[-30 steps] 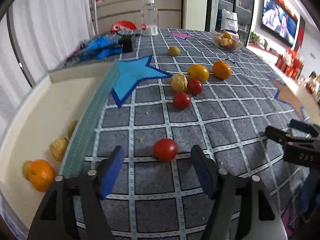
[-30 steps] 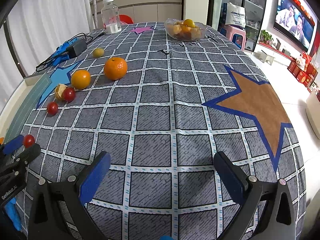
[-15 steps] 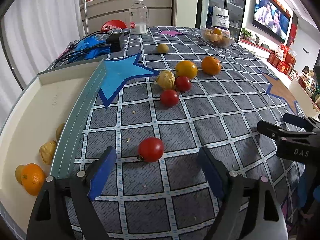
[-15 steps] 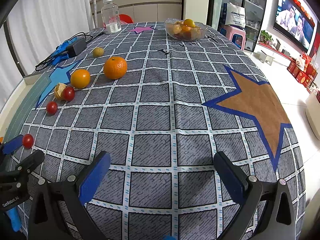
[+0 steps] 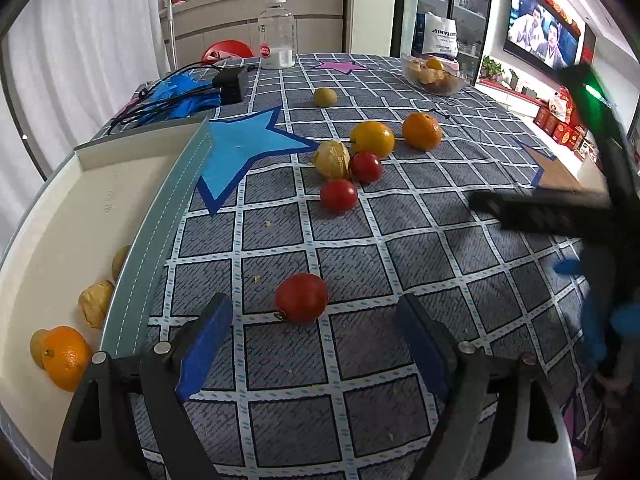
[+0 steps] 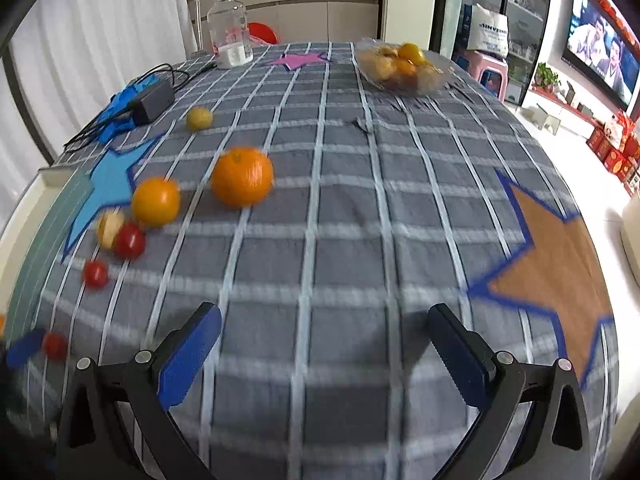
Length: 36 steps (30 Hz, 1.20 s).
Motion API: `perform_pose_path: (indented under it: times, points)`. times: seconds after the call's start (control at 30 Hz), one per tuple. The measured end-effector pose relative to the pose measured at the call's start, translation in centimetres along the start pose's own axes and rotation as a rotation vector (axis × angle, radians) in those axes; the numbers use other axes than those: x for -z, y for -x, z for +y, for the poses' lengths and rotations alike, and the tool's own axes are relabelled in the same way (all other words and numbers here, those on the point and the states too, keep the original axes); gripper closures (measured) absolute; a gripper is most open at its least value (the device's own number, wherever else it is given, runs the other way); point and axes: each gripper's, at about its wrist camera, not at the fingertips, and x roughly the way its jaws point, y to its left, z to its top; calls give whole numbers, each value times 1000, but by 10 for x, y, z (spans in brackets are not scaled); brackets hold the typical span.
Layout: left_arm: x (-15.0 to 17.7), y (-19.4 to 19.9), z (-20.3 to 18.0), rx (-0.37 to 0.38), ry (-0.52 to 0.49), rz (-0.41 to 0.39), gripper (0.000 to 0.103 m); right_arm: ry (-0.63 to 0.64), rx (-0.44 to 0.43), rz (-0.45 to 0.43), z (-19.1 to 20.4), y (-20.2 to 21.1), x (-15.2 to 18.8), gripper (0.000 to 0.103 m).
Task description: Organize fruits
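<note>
My left gripper [image 5: 316, 344] is open and empty, with a red cherry tomato [image 5: 301, 297] on the cloth just ahead of its fingertips. Farther off lie two more red tomatoes [image 5: 338, 195], a husked yellow fruit [image 5: 331, 158], a yellow orange [image 5: 372, 139], an orange [image 5: 421, 131] and a small green-yellow fruit [image 5: 324, 97]. A white tray [image 5: 60, 216] at the left holds an orange [image 5: 66, 357] and husked fruits [image 5: 95, 303]. My right gripper [image 6: 324, 344] is open and empty over bare cloth; it also shows at the right of the left wrist view [image 5: 560, 212]. The right wrist view is blurred.
A glass bowl of fruit [image 6: 400, 68] stands at the back right. A clear jar [image 5: 276, 32], a black power adapter [image 5: 230, 80] with cables and blue cloth [image 5: 180, 90] sit at the back left. The table edge runs along the right.
My left gripper has drawn back slightly and swung right; the near tomato sits farther ahead of its fingertips. My right gripper has risen and moved forward, blurring its view.
</note>
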Motion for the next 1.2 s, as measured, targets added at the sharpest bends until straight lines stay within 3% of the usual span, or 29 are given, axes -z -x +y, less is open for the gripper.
perform_pose_path:
  times: [0.2, 0.4, 0.47, 0.53, 0.57, 0.6, 0.7, 0.83, 1.0, 1.1, 1.2]
  points:
    - [0, 0, 0, 0, 0, 0, 17, -18, 2, -26, 10, -23, -32, 0]
    - [0, 0, 0, 0, 0, -1, 17, -30, -54, -63, 14, -31, -53, 2]
    - [0, 0, 0, 0, 0, -1, 17, -26, -62, -63, 16, -33, -56, 14]
    - [0, 0, 0, 0, 0, -1, 17, -9, -61, -75, 20, -31, -57, 34]
    - [0, 0, 0, 0, 1, -1, 17, 2, -66, -80, 23, -31, -58, 54]
    - [0, 0, 0, 0, 1, -1, 17, 11, -67, -85, 25, -30, -58, 62]
    - [0, 0, 0, 1, 1, -1, 17, 1, -79, -78, 24, -28, -55, 62]
    - [0, 0, 0, 2, 2, -1, 17, -71, -185, -38, 6, -2, -32, 62]
    - [0, 0, 0, 9, 4, -3, 16, -95, -222, -74, -15, 41, 31, 62]
    - [1, 1, 2, 20, 11, -7, 16, -191, -247, -112, -36, 55, 66, 62]
    - [1, 2, 2, 16, 12, -9, 17, -265, -257, -159, -51, 66, 77, 62]
